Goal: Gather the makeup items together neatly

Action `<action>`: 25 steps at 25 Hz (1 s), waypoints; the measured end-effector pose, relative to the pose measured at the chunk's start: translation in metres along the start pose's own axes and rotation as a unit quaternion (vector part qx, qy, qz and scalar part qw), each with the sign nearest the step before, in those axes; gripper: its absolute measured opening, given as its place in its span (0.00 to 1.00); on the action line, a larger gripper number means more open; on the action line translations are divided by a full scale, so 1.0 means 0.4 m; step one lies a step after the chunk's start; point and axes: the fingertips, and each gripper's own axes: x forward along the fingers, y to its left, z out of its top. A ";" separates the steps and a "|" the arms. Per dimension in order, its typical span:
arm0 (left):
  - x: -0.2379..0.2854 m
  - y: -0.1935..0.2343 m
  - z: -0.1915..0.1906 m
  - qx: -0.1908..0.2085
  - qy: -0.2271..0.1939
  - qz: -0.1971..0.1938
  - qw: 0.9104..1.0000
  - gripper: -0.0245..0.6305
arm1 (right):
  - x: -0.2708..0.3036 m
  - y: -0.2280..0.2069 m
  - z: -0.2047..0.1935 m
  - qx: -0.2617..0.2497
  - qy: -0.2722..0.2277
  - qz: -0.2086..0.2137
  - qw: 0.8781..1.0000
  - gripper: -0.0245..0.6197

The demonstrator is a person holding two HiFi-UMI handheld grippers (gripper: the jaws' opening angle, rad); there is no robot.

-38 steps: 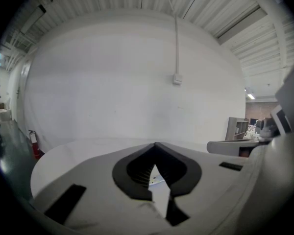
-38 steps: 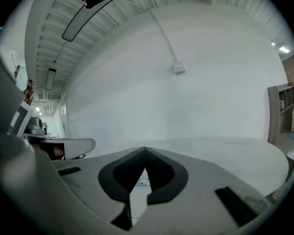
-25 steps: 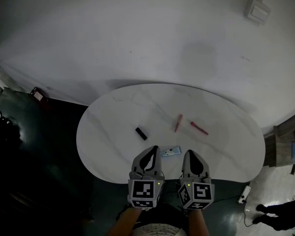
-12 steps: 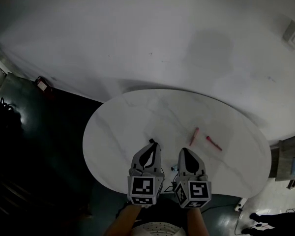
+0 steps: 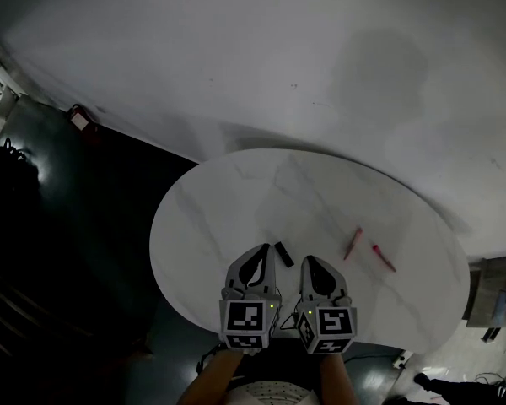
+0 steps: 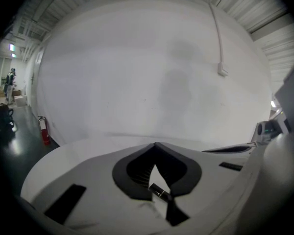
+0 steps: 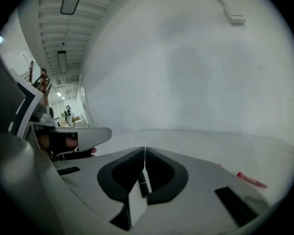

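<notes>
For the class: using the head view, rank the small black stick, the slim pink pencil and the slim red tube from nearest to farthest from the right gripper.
The right gripper has its jaws opening and grips nothing.
1. Small black stick, just left of its tips.
2. Slim pink pencil, off to the right.
3. Slim red tube, farther right still.

Black tube (image 5: 283, 254) lying flat; pink stick (image 5: 352, 243), red stick (image 5: 383, 257) together, well right.

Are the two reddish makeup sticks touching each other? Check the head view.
No, the pinkish stick and the red stick lie apart, with bare tabletop between them.
</notes>
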 end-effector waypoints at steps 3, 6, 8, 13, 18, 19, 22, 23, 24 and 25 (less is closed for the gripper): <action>0.004 0.026 -0.013 -0.009 0.005 0.009 1.000 0.09 | 0.028 0.019 -0.012 -0.002 0.015 0.014 1.000 0.08; 0.003 0.052 -0.024 -0.017 0.009 0.021 1.000 0.09 | 0.051 0.034 -0.023 -0.006 0.030 0.021 0.999 0.08; -0.002 0.068 -0.033 -0.022 0.012 0.030 0.999 0.09 | 0.059 0.046 -0.031 -0.012 0.038 0.028 0.999 0.08; -0.004 0.089 -0.048 -0.035 0.018 0.046 0.998 0.09 | 0.082 0.058 -0.058 -0.021 0.070 0.042 0.996 0.09; -0.005 0.097 -0.068 -0.047 0.022 0.066 0.996 0.09 | 0.103 0.061 -0.093 -0.037 0.099 0.059 0.993 0.15; -0.009 0.096 -0.072 -0.049 0.024 0.069 0.996 0.09 | 0.105 0.062 -0.098 -0.042 0.103 0.063 0.992 0.15; -0.013 0.099 -0.083 -0.056 0.031 0.083 0.994 0.09 | 0.115 0.071 -0.113 -0.053 0.118 0.081 0.988 0.15; -0.013 0.100 -0.087 -0.059 0.033 0.088 0.994 0.09 | 0.120 0.072 -0.120 -0.060 0.124 0.087 0.987 0.16; -0.014 0.100 -0.092 -0.061 0.035 0.092 0.993 0.10 | 0.126 0.073 -0.127 -0.067 0.130 0.091 0.985 0.18; -0.015 0.099 -0.099 -0.063 0.037 0.096 0.993 0.09 | 0.131 0.071 -0.133 -0.073 0.135 0.094 0.984 0.19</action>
